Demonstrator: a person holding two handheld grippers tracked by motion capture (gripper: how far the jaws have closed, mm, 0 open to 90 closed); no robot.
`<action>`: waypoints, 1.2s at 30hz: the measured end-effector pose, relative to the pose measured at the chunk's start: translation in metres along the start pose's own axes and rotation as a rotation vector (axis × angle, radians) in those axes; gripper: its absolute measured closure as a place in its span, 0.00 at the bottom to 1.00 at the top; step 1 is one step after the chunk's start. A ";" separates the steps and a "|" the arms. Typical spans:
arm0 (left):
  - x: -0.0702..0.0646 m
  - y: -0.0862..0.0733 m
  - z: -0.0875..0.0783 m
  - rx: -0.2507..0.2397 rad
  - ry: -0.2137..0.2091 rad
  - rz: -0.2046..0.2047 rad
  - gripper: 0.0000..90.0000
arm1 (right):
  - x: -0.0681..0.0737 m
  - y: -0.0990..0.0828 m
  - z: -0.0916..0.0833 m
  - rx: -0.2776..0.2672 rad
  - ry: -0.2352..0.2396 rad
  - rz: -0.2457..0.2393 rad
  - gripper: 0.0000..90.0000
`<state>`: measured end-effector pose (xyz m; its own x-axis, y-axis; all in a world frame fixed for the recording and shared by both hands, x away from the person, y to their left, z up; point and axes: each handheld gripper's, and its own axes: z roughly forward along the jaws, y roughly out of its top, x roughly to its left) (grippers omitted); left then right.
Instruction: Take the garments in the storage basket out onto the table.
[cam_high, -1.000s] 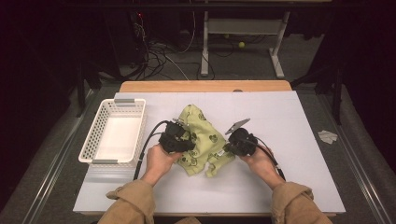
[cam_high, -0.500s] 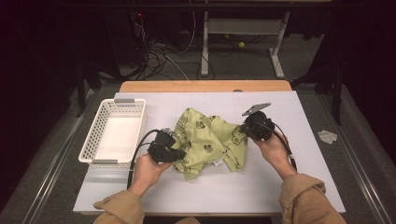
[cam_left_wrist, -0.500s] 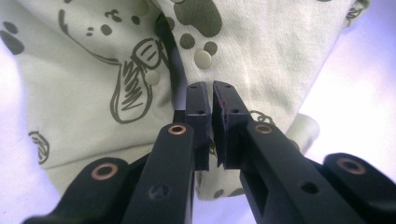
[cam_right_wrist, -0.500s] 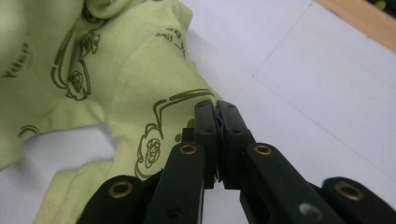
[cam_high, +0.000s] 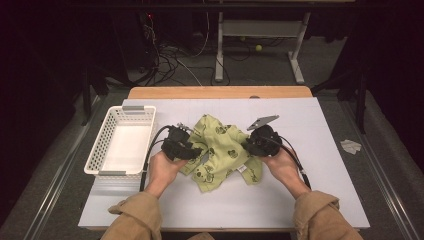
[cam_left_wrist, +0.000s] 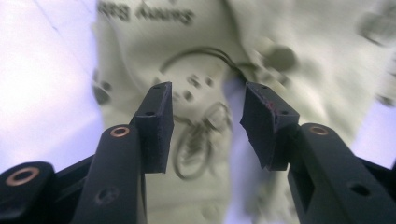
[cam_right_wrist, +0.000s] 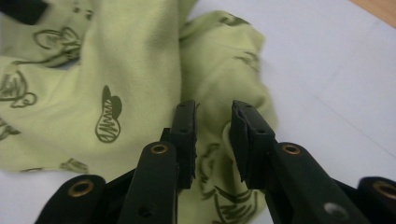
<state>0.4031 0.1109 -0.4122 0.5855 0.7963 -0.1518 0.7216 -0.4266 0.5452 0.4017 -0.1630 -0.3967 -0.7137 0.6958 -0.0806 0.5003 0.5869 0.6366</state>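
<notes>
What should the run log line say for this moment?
cloth: green printed cloth crumpled mid-table | left gripper: just opened, nothing pinched | right gripper: just opened, above cloth | basket: empty

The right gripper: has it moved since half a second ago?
Yes. The right gripper came back toward the basket, over the cloth; its jaws have just been opening.

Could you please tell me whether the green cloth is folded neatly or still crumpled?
Crumpled: the green cloth lies bunched in uneven folds on the white table, not squared into a neat stack.
</notes>
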 end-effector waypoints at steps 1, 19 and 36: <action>0.002 0.003 0.003 0.006 0.017 -0.005 0.53 | 0.003 0.001 0.002 0.000 0.018 -0.002 0.78; 0.010 0.008 0.038 0.170 -0.025 -0.023 0.87 | 0.046 -0.009 0.043 0.126 0.134 -0.109 0.82; -0.010 -0.023 -0.005 0.045 -0.082 0.029 0.59 | 0.022 -0.011 0.056 0.149 0.002 -0.025 0.76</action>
<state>0.3785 0.1146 -0.4186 0.6335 0.7463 -0.2044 0.7184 -0.4693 0.5135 0.4080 -0.1313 -0.4485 -0.7274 0.6799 -0.0935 0.5497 0.6587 0.5137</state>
